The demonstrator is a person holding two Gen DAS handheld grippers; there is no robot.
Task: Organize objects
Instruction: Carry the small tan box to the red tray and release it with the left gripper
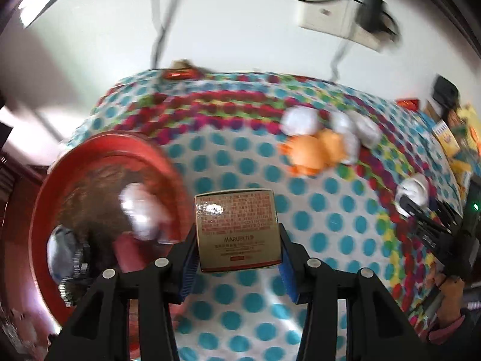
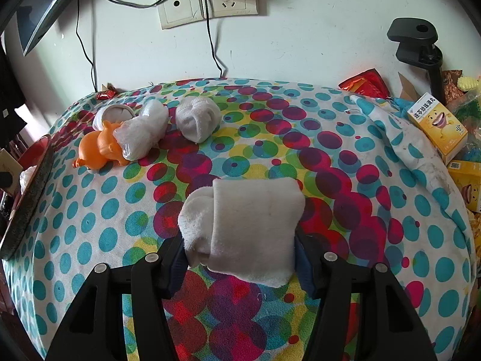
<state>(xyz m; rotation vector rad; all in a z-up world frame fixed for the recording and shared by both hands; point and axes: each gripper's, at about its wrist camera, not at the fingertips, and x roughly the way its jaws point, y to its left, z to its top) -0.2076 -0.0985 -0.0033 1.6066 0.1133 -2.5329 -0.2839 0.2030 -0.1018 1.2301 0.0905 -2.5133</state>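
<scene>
The left tongs (image 1: 237,249) clamp a small gold box (image 1: 237,228) by its side faces above the dotted table (image 1: 330,219), near the red basin (image 1: 99,156); it looks stiff and light (corners could crush). The right tongs (image 2: 240,258) pinch a soft folded sock (image 2: 249,228) across its middle.

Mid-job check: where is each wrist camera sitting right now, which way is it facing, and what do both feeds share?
Left wrist: on the left gripper, tilted down at the dotted tablecloth and red basin; jaws hold a small box.
Right wrist: on the right gripper, facing the wall sockets; jaws hold folded white socks.
Shared: orange toy, tablecloth.
</scene>
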